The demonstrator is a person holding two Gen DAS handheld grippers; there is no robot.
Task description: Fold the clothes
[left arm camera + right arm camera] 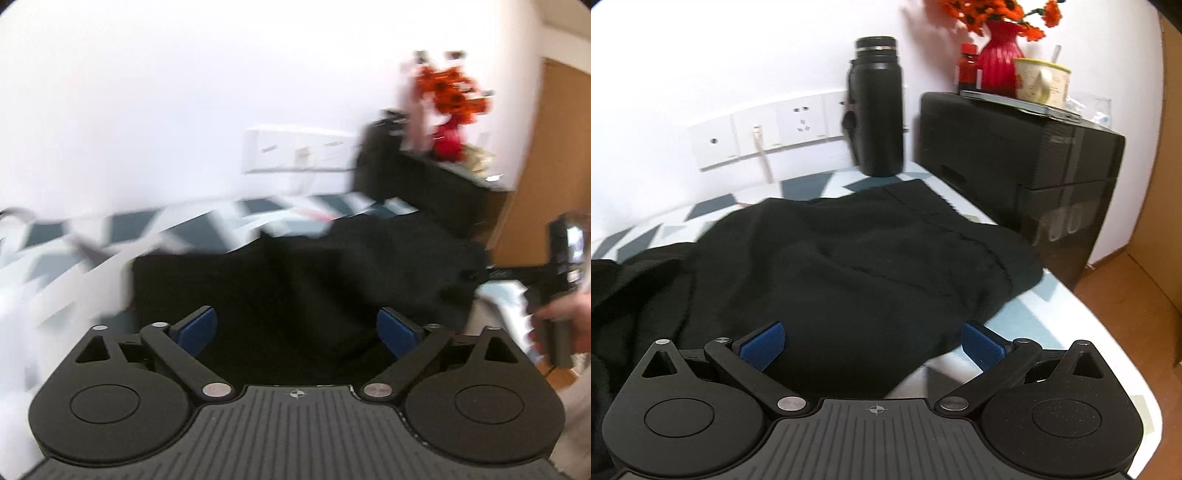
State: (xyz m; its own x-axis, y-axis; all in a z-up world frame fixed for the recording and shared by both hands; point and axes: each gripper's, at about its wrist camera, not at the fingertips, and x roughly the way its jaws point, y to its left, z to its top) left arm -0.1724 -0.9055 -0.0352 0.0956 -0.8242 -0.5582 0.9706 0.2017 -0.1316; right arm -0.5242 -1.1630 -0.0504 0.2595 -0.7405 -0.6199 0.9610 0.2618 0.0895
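Black garment (849, 258) lies rumpled on the tabletop (1052, 321), awaiting folding. Left gripper (297, 328) and right gripper (873, 345) hover at six o'clock, jaws apart, empty, seemingly ready to grasp.

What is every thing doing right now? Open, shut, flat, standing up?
Left gripper: open, holding nothing.
Right gripper: open, holding nothing.
Black garment: rumpled, not folded, lying on the patterned surface.
Black bottle: upright, lid on.
Red vase: upright, holding orange flowers.
Mug: upright on the black box.
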